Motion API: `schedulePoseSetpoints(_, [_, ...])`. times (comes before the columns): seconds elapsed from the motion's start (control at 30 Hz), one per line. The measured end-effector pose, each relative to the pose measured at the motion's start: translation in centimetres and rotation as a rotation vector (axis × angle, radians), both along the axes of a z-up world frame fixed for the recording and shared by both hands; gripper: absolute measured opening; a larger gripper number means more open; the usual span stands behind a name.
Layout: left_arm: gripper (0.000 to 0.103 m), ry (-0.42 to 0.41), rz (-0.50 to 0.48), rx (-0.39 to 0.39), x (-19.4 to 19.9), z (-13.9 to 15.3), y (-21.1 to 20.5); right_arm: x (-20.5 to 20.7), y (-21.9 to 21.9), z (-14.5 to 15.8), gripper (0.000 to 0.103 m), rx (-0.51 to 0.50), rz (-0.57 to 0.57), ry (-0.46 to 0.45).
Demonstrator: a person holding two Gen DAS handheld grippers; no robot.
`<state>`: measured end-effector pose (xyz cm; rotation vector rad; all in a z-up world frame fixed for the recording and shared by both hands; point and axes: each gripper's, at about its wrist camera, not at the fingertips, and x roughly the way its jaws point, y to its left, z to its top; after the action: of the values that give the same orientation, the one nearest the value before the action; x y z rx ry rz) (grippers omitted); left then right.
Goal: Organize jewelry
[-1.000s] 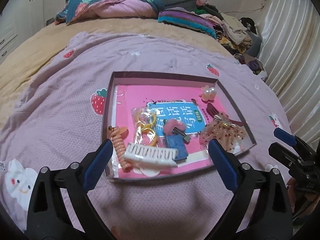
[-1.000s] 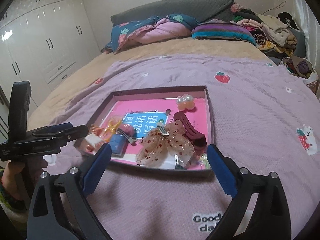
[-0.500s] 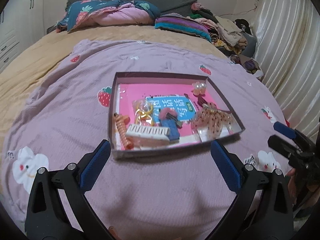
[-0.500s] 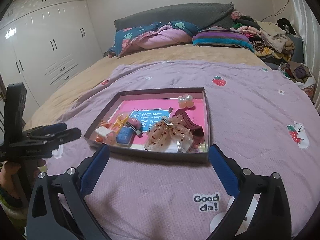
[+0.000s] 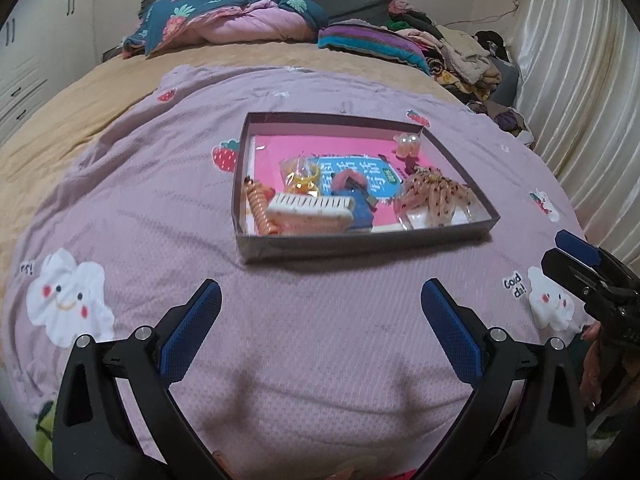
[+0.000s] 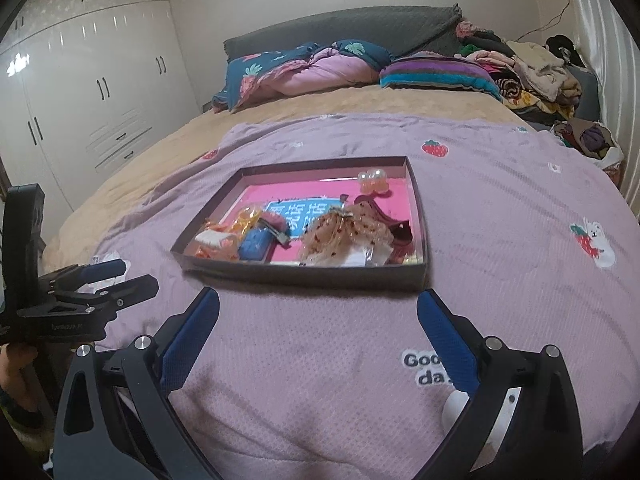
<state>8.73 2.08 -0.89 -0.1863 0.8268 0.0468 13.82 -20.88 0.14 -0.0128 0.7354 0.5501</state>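
Observation:
A shallow dark box (image 5: 360, 245) (image 6: 304, 276) lies on the purple bedspread. It holds a pink booklet and several hair accessories: a white claw clip (image 5: 310, 206), an orange spiral tie (image 5: 259, 206), a beige dotted bow (image 5: 436, 198) (image 6: 344, 232), a pearl flower clip (image 5: 409, 145) (image 6: 374, 182) and a dark red clip (image 6: 394, 226). My left gripper (image 5: 320, 320) is open and empty, well in front of the box. My right gripper (image 6: 318, 320) is open and empty, in front of the box's near wall.
The purple bedspread (image 5: 140, 200) covers the bed. Pillows and a folded quilt (image 6: 304, 68) lie at the headboard. A clothes pile (image 6: 532, 72) sits at the far right. White wardrobes (image 6: 80, 120) stand on the left, curtains (image 5: 580, 100) on the right.
Both grippers have drawn back from the box, which now looks smaller and farther away. Both stay open and empty. The box's contents have not moved.

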Motion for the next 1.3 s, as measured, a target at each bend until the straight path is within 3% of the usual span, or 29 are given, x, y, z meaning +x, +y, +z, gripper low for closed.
schedulePoseSetpoints(1.3, [0.094, -0.004, 0.027, 0.025, -1.0, 0.2, 0.0, -0.7, 0.1, -0.9, 0.099, -0.035, 0.006, 0.001])
